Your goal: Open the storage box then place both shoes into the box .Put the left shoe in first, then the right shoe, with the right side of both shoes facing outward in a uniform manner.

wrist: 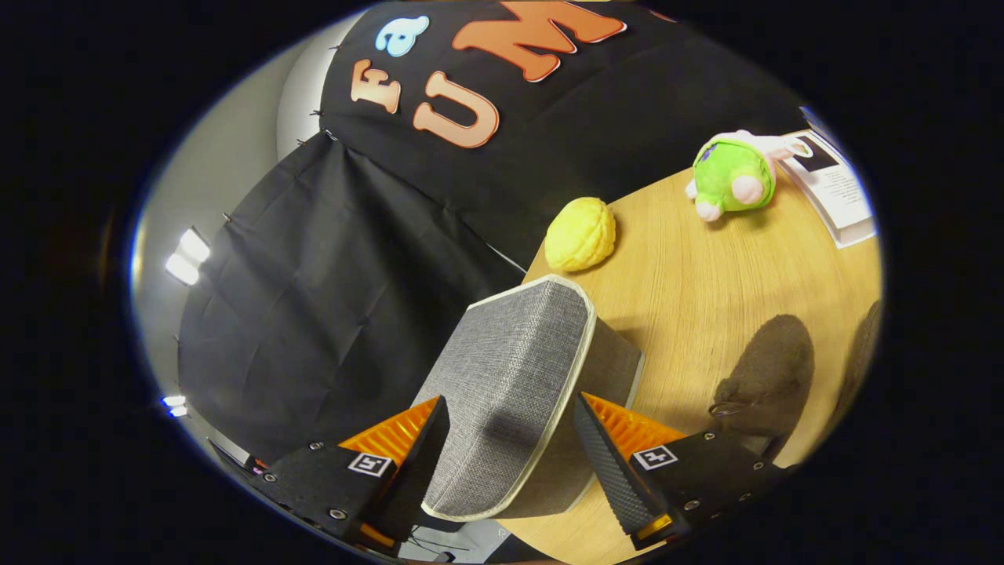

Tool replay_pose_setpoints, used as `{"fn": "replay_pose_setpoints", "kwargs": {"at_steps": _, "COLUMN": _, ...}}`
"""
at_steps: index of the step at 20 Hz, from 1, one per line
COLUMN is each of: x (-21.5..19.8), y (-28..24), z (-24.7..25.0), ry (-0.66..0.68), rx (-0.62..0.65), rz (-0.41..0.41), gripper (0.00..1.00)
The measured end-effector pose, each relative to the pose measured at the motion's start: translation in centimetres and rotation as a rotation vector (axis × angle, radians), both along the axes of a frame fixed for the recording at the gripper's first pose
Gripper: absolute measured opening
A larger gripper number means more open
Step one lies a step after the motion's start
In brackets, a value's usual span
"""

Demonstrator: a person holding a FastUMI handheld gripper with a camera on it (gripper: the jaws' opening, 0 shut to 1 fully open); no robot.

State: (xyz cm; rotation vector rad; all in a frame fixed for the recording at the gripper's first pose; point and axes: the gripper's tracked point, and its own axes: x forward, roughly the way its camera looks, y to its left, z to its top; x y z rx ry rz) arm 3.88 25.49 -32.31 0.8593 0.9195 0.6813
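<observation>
On the wooden worktop, a yellow, ridged, lemon-like toy sits near the far edge. A green and pink plush toy lies further along from the lemon toy, well apart from it. Just past the plush lies a white printed sheet.

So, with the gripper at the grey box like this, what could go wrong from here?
1. The gripper is open around the grey storage box; its fingers may slip on the fabric lid.
2. The box stands near the table edge and could be pushed off.
3. The brown shoe lies close beside it and could be knocked.
</observation>
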Motion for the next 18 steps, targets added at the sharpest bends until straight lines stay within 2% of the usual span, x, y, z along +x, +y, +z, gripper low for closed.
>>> {"fn": "replay_pose_setpoints", "kwargs": {"at_steps": 5, "x": -0.3, "y": 1.8, "z": -1.6, "ry": 0.046, "rx": 0.082, "rz": 0.012, "gripper": 0.96}}
{"fn": "replay_pose_setpoints", "kwargs": {"at_steps": 9, "x": -1.5, "y": 2.7, "z": -3.2, "ry": 0.144, "rx": 0.193, "rz": 0.01, "gripper": 0.96}}
{"fn": "replay_pose_setpoints", "kwargs": {"at_steps": 13, "x": -0.9, "y": 2.3, "z": -3.0, "ry": 0.181, "rx": 0.249, "rz": -0.037, "gripper": 0.95}}
{"fn": "replay_pose_setpoints", "kwargs": {"at_steps": 14, "x": -0.5, "y": 2.1, "z": -2.6, "ry": 0.171, "rx": 0.248, "rz": -0.048, "gripper": 0.94}}
{"fn": "replay_pose_setpoints", "kwargs": {"at_steps": 17, "x": 0.5, "y": 1.5, "z": -1.6, "ry": 0.117, "rx": 0.211, "rz": -0.085, "gripper": 0.73}}
{"fn": "replay_pose_setpoints", "kwargs": {"at_steps": 18, "x": 0.6, "y": 1.1, "z": -1.4, "ry": 0.106, "rx": 0.197, "rz": -0.087, "gripper": 0.71}}
